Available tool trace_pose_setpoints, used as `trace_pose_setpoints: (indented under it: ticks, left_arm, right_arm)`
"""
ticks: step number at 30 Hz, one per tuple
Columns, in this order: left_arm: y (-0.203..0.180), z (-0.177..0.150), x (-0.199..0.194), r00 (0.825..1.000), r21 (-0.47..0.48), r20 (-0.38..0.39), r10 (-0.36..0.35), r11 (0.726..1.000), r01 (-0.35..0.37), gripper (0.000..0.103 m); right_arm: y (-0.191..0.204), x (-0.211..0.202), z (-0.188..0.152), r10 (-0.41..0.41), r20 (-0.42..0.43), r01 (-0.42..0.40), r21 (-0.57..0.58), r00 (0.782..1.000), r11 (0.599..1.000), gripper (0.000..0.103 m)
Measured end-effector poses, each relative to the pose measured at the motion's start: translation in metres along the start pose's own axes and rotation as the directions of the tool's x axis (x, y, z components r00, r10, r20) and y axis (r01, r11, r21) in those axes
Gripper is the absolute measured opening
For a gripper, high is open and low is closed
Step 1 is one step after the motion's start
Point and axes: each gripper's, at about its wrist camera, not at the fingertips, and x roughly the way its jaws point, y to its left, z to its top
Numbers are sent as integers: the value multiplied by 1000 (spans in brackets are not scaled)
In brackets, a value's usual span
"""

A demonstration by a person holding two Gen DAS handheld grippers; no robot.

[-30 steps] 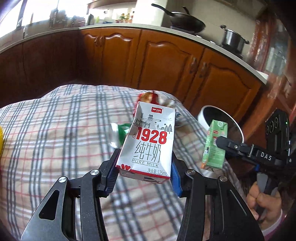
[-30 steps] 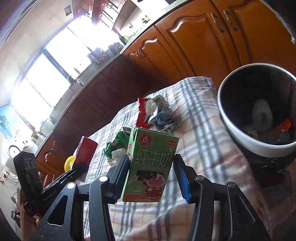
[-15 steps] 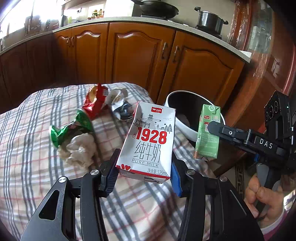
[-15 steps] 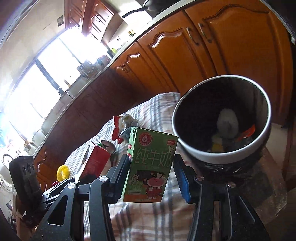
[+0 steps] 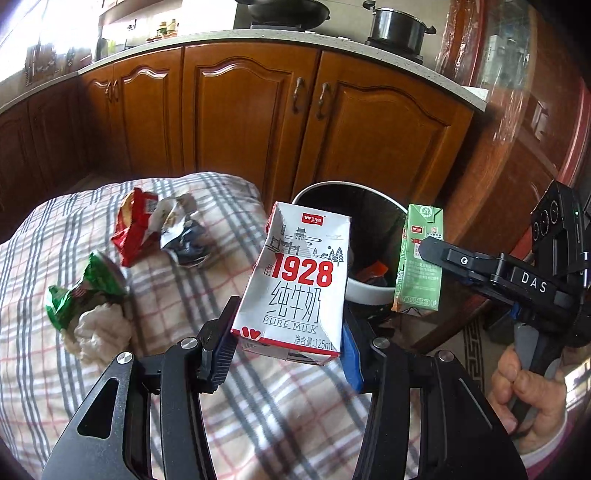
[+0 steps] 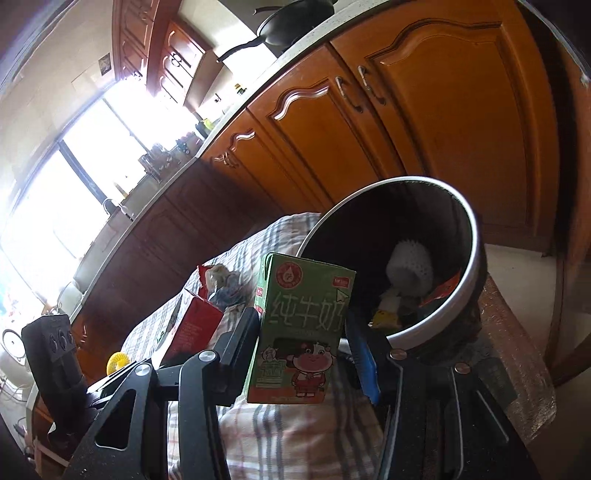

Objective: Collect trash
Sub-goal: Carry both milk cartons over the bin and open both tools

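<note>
A checked cloth (image 5: 192, 295) is being seen spread over the table, its grey and red stripes being lit from the window side. Behind it, wooden cabinets (image 5: 255, 122) are being shown in a long row, their curved metal handles (image 5: 310, 96) being caught in pairs at the door edges. A pale countertop (image 5: 229, 37) is being carried above them. On it, a steel pot (image 5: 397, 27) is being shown on the stove, with a dark wok (image 6: 295, 24) just beside it. A bright window (image 6: 74, 192) is being overexposed at the left. A small yellow round thing (image 6: 117, 362) is being glimpsed low down, too small to be identified.
</note>
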Motion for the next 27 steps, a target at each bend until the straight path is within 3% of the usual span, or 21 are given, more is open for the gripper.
trace_pose_setpoints:
  ticks: [17, 27]
  left_arm:
    - [-42, 45, 57, 999, 65, -43, -23, 998, 26, 47]
    - [-52, 55, 81, 997, 79, -71, -15, 997, 20, 47]
  right_arm:
    - [-39, -1, 38, -94, 26, 94, 5, 995, 996, 50]
    - [-50, 7, 47, -131, 12, 131, 2, 991, 991, 50]
